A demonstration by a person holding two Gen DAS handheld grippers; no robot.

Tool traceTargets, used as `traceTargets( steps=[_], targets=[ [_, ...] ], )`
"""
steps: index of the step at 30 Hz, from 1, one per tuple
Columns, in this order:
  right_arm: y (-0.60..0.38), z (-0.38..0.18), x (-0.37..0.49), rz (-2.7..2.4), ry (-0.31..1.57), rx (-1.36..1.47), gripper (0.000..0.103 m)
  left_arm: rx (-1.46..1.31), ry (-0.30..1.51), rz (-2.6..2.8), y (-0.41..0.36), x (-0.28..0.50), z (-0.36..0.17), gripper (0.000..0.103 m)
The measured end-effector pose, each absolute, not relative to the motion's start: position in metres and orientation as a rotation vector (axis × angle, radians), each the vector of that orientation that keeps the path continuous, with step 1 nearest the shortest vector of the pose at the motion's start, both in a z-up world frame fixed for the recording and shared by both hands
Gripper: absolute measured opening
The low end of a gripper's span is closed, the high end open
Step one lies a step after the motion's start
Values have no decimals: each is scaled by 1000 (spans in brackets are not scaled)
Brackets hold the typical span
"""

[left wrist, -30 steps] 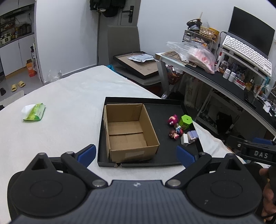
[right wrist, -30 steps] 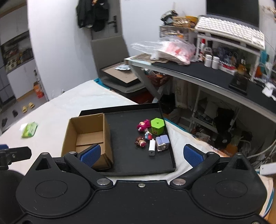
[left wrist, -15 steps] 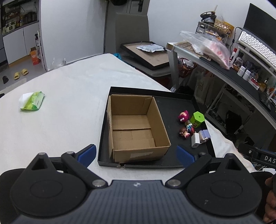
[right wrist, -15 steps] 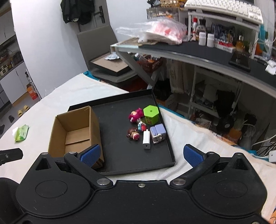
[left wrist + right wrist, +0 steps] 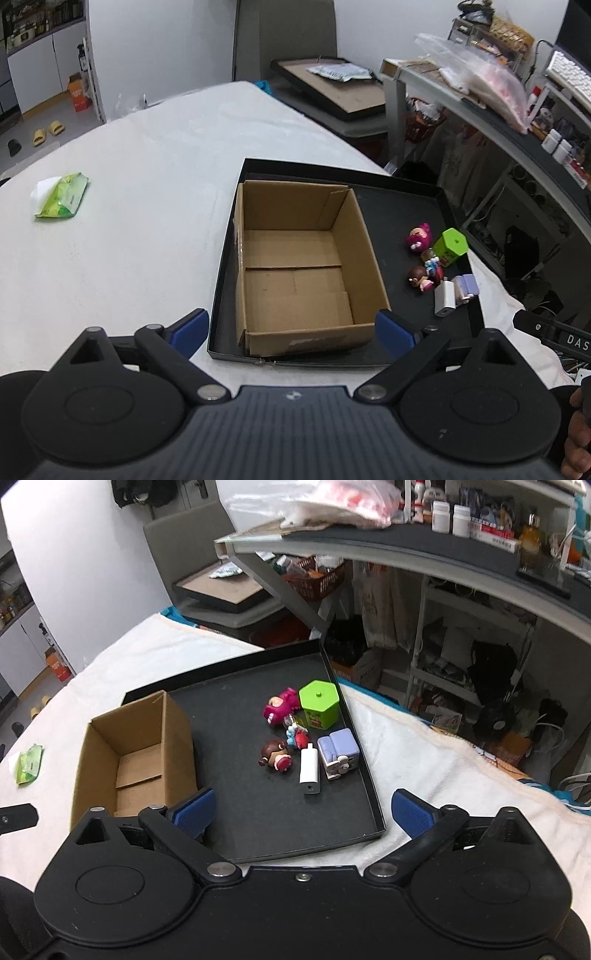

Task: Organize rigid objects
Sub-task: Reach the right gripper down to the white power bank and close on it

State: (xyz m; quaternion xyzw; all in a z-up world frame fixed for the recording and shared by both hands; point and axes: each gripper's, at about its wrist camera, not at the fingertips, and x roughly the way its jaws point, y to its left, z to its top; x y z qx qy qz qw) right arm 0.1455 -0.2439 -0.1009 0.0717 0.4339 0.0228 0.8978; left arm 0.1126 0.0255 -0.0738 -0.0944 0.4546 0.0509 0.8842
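Observation:
A black tray (image 5: 354,716) (image 5: 221,295) lies on the white table. In its left half stands an empty cardboard box (image 5: 303,266) (image 5: 136,753). On the tray's right half lie small toys: a green hexagonal box (image 5: 319,703) (image 5: 450,245), a pink figure (image 5: 280,709) (image 5: 419,236), a brown-haired figure (image 5: 275,756) (image 5: 420,277), a white charger (image 5: 309,771) (image 5: 444,298) and a lilac cube (image 5: 338,752) (image 5: 466,287). My left gripper (image 5: 291,330) hovers open over the box's near wall. My right gripper (image 5: 303,810) hovers open above the tray's near part, short of the toys.
A green wipes packet (image 5: 62,195) lies on the table to the left. Right of the table stands a cluttered desk (image 5: 406,542) with shelves below. A chair holding a framed board (image 5: 332,88) is behind the table. A hand (image 5: 576,432) shows at the lower right.
Both grippers moved forward and down toward the tray, so the box and the toys now look larger. Both stayed open, and nothing on the tray has moved.

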Motion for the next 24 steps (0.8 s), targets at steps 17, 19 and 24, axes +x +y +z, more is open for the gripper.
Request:
traceTargets(
  steps=[17, 19, 24],
  targets=[
    [-250, -153, 215, 12, 1024, 253, 75, -175, 1098, 162, 37, 171, -113, 79],
    [-249, -157, 221, 11, 1032, 258, 75, -188, 1119, 174, 40, 177, -120, 77],
    [-252, -176, 240, 13, 1073, 282, 72, -191, 1167, 204, 40, 191, -137, 74]
  ],
)
